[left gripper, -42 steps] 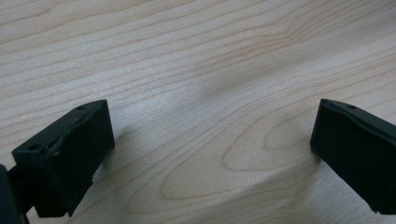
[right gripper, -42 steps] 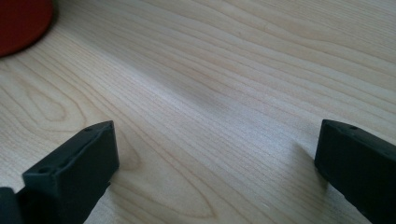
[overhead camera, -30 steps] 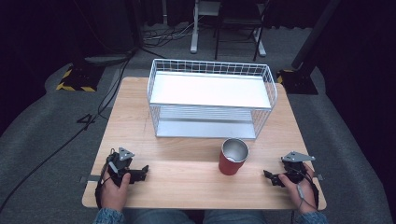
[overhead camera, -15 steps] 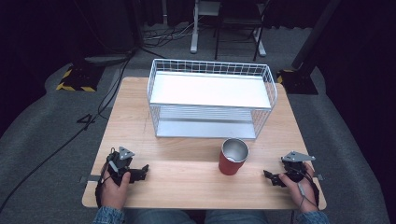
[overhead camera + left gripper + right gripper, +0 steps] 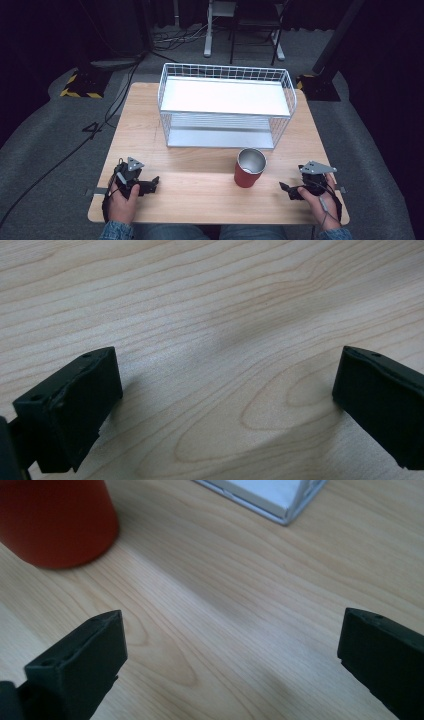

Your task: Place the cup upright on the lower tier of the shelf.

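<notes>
red cup (image 5: 249, 168) upright on table (image 5: 200, 200), both grippers' fingers spread, empty

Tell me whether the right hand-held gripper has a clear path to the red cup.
Probably yes. The right hand-held gripper rests open on the table, and bare wood lies between it and the red cup. The wire rack stands behind the cup, out of the way.

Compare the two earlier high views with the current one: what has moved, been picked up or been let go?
Nothing visibly changed. The left gripper and right gripper stay open and empty near the table's front edge, the red cup stands upright between them, and the white wire rack sits where it was.
</notes>
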A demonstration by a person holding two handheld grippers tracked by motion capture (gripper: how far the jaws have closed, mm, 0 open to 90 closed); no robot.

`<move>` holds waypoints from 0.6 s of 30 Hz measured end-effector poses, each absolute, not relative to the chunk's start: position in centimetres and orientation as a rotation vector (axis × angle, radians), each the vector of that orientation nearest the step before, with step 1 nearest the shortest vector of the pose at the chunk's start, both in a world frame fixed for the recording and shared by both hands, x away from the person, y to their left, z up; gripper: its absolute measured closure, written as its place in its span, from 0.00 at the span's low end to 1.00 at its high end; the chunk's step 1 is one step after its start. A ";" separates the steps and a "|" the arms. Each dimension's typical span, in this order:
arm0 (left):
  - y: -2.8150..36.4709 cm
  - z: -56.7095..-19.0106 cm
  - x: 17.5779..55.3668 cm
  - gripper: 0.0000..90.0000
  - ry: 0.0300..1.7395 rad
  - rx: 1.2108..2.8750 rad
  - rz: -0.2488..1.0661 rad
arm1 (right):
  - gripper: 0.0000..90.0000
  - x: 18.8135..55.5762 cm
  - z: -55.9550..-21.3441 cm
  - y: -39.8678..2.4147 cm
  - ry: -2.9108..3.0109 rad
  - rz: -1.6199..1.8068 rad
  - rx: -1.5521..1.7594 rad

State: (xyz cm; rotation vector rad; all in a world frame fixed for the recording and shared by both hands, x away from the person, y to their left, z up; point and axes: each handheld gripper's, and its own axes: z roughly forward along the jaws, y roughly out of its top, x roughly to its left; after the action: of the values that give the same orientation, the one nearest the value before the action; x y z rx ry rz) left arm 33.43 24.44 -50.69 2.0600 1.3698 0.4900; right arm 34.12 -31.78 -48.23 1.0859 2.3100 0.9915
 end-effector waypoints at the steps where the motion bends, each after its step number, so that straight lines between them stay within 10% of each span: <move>1: 24.4 -50.7 33.4 0.00 1.370 2.061 0.490 | 0.00 34.0 -48.0 -31.6 2.306 1.016 1.079; 18: 24.4 -50.7 33.4 0.00 1.369 2.061 0.491 | 0.00 32.1 -47.1 -26.3 2.343 1.327 0.938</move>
State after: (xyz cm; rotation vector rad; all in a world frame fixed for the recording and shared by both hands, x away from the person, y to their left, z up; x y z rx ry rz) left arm 33.43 24.44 -50.69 2.0608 1.3692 0.4905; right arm 32.13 -26.28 -47.08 0.9379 2.3435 1.3265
